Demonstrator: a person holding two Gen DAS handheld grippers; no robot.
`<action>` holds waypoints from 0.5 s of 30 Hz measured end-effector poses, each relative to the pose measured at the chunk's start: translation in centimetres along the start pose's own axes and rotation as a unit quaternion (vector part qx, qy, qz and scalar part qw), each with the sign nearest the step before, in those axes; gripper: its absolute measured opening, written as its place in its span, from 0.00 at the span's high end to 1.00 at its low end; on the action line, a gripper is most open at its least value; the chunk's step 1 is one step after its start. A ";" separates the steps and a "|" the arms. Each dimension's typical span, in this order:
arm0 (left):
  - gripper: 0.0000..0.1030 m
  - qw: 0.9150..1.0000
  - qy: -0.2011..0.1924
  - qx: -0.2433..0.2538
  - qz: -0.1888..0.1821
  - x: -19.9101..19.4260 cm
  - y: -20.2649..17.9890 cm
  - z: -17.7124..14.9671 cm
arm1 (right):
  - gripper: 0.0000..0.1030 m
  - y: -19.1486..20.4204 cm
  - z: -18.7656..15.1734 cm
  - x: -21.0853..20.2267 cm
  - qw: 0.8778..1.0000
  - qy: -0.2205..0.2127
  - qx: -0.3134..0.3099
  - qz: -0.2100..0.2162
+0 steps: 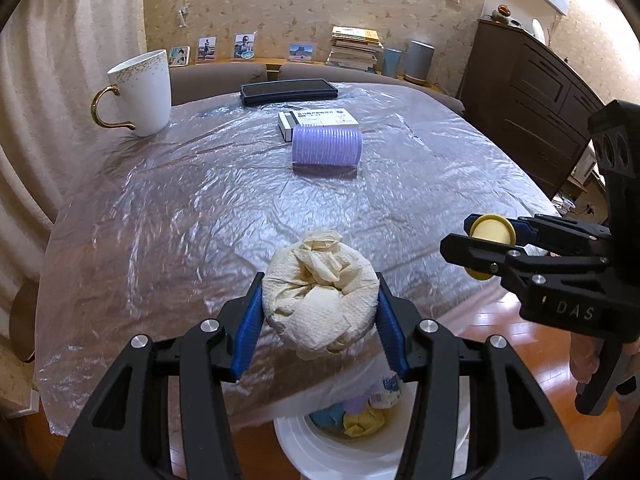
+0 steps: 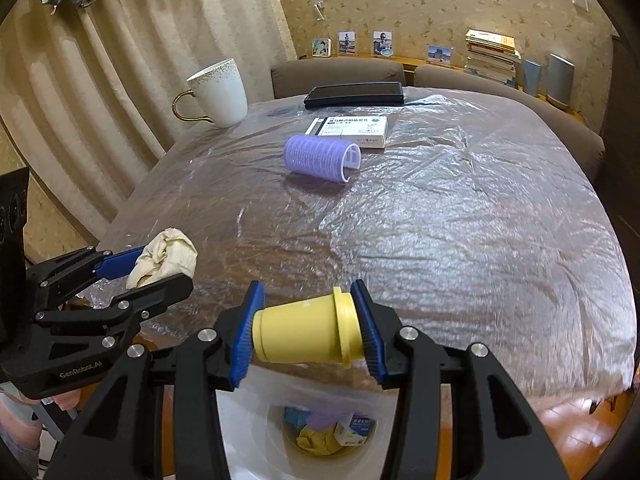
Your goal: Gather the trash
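My left gripper [image 1: 320, 316] is shut on a crumpled wad of cream paper towel [image 1: 320, 300], held over the table's near edge. In the right wrist view that wad [image 2: 166, 256] shows at the left, in the left gripper [image 2: 150, 270]. My right gripper [image 2: 306, 330] is shut on a small yellow plastic cup [image 2: 304, 330], clamped sideways end to end. The same cup [image 1: 490, 236] appears at the right of the left wrist view, in the right gripper [image 1: 480, 246]. Below both grippers stands a white trash bin [image 1: 304, 436] with coloured scraps and a small carton inside [image 2: 332, 436].
The table is covered with clear plastic sheet [image 1: 200, 200]. On it lie a purple hair roller [image 1: 327, 146], a white medicine box [image 1: 320, 118], a black flat case [image 1: 288, 92] and a white mug with gold handle [image 1: 142, 92]. Sofa, books and a dark dresser [image 1: 528, 112] stand beyond.
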State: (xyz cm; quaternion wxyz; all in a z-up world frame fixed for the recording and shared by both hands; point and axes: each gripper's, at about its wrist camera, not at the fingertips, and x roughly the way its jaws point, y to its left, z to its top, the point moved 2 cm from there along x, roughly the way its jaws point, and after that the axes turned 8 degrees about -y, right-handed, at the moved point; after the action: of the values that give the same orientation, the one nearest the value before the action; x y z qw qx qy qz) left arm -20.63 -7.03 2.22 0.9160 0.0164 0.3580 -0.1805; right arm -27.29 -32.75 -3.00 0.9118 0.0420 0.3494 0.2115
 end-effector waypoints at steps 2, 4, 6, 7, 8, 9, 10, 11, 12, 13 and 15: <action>0.49 1.000 0.000 0.002 -0.006 -0.5 0.1 -0.4 | 0.57 0.4 -0.4 -0.3 1.000 0.000 0.003 -0.004; 0.49 1.000 0.000 0.005 -0.011 -0.9 0.2 -0.7 | 0.57 0.6 -0.7 -0.6 1.000 0.000 0.005 -0.006; 0.49 1.000 0.001 0.008 -0.016 -1.2 0.1 -1.1 | 0.57 0.9 -1.2 -1.0 1.000 -0.001 0.008 -0.008; 0.49 1.000 0.002 0.010 -0.018 -1.3 0.1 -1.3 | 0.57 1.0 -1.4 -1.2 1.000 -0.001 0.010 -0.008; 0.49 1.000 0.003 0.011 -0.020 -1.5 0.1 -1.5 | 0.57 1.1 -1.6 -1.2 1.000 0.000 0.012 -0.007; 0.49 1.000 0.004 0.013 -0.022 -1.6 0.0 -1.7 | 0.57 1.1 -1.8 -1.3 1.000 0.001 0.013 -0.007; 0.49 1.000 0.006 0.014 -0.024 -1.7 0.0 -1.9 | 0.57 1.2 -2.0 -1.4 1.000 0.002 0.013 -0.007; 0.49 1.000 0.007 0.016 -0.026 -1.9 -0.1 -2.0 | 0.57 1.3 -2.2 -1.5 1.000 0.003 0.014 -0.006; 0.49 0.999 0.008 0.018 -0.027 -2.0 -0.3 -2.2 | 0.57 1.4 -2.4 -1.7 1.000 0.004 0.015 -0.005; 0.49 0.999 0.009 0.020 -0.027 -2.2 -0.4 -2.4 | 0.57 1.4 -2.6 -1.8 1.000 0.005 0.017 -0.003; 0.49 0.999 0.011 0.023 -0.027 -2.3 -0.6 -2.6 | 0.57 1.3 -3.0 -2.0 1.000 0.007 0.016 0.000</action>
State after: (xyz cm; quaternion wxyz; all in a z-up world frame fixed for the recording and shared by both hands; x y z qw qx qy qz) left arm -24.07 -6.44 1.88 0.9061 0.0298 0.3645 -0.2128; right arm -31.01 -32.58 -3.72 0.9084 0.0555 0.3595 0.2062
